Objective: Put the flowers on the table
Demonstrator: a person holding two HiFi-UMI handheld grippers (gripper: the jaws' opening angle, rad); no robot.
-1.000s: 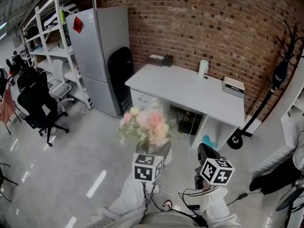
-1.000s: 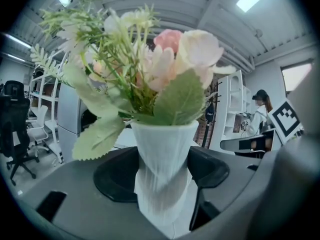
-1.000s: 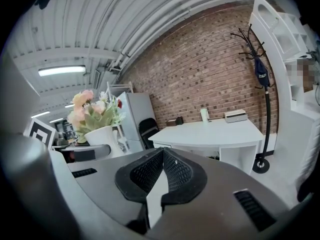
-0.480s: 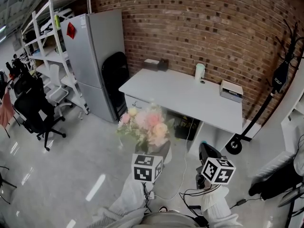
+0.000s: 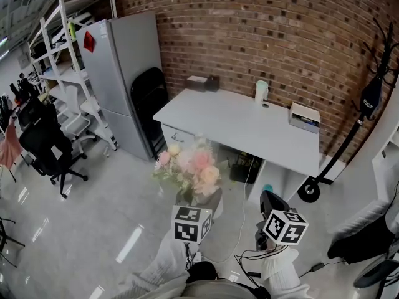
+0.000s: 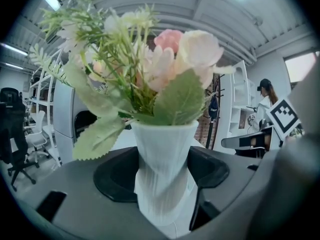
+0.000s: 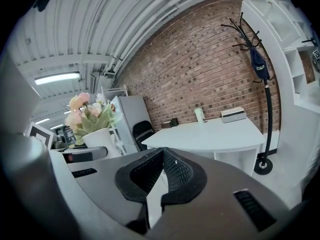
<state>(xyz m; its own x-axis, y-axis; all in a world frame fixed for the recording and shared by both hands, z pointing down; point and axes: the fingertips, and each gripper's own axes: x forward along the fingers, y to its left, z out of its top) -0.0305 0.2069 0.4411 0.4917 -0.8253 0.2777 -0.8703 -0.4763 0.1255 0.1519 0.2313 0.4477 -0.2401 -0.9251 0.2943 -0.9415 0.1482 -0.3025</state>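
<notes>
A bunch of pink and cream flowers [image 5: 192,167] stands in a ribbed white vase [image 6: 162,176], carried above the floor short of the white table [image 5: 240,122]. My left gripper [image 6: 162,181] is shut on the vase, its black pads pressed on both sides. In the head view the left gripper [image 5: 198,209] shows under the blooms. My right gripper [image 7: 161,176] is shut with nothing between its tips and hangs at the lower right [image 5: 269,212]. The flowers [image 7: 86,111] also show at the left of the right gripper view.
On the table stand a white cup [image 5: 261,92], a small box [image 5: 305,115] and dark items [image 5: 204,82] by the brick wall. A grey fridge [image 5: 117,73] and black folding chair [image 5: 148,98] flank its left. A coat stand [image 5: 355,117] is right. Office chairs [image 5: 43,145] far left.
The view has crept forward; the table and fridge sit slightly lower and closer. The vase stays held in the left gripper, and the right gripper stays shut.
</notes>
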